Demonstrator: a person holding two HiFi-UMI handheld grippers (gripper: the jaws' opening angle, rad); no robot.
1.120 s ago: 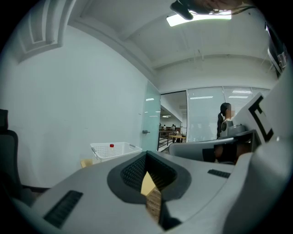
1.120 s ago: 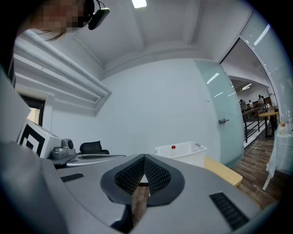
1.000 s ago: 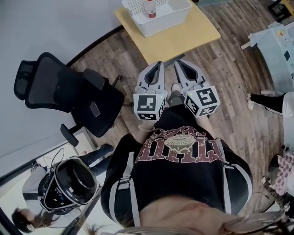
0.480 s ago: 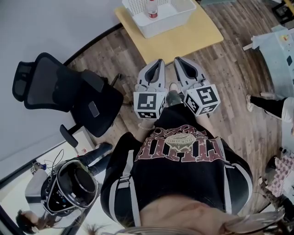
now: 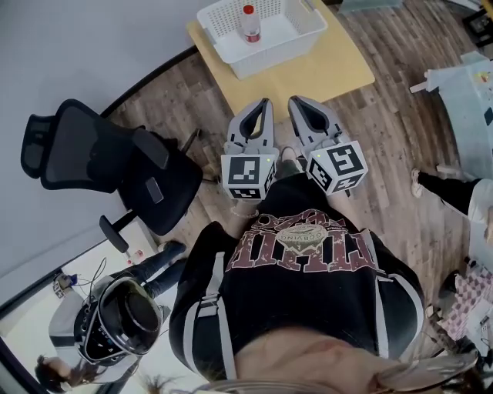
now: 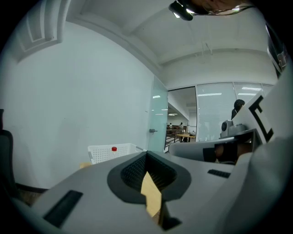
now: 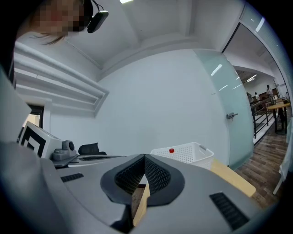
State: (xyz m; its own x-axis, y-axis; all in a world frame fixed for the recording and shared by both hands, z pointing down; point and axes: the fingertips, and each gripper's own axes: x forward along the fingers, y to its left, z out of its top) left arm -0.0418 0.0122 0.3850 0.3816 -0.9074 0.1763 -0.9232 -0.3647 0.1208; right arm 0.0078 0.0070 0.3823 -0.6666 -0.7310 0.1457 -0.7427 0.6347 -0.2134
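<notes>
**Well ahead of shut jaws, a basket is sitting on the surface**

The person is holding the left gripper (image 5: 263, 104) and the right gripper (image 5: 297, 103) side by side, close but apart, both pointing forward. In each gripper view the ribbed black pads are meeting at their tips. Both pairs of jaws are pressing together with nothing between them.

Ahead of both pairs of jaws, and well apart from them, a white perforated plastic basket (image 5: 289, 35) is standing on a pale yellow wooden surface (image 5: 331, 69). A clear bottle with a red cap (image 5: 248, 23) is lying inside the basket, towards its left part. From the left jaws the basket is showing ahead and a little to the left; from the right jaws it is showing ahead and to the right. The near edge of the surface is lying just beyond the tips, lower down.

A black office chair (image 5: 100, 158) is standing to the left of the left jaws on the wood-plank floor (image 5: 400, 138), well clear of them.

Judging by this, the hold is going well if the two grippers are travelling level and parallel, with the gap between them kept so the marker cubes are not knocking. Since the bottle is sitting low behind the basket wall, the tips would be better coming in from above the rim than from the side.
</notes>
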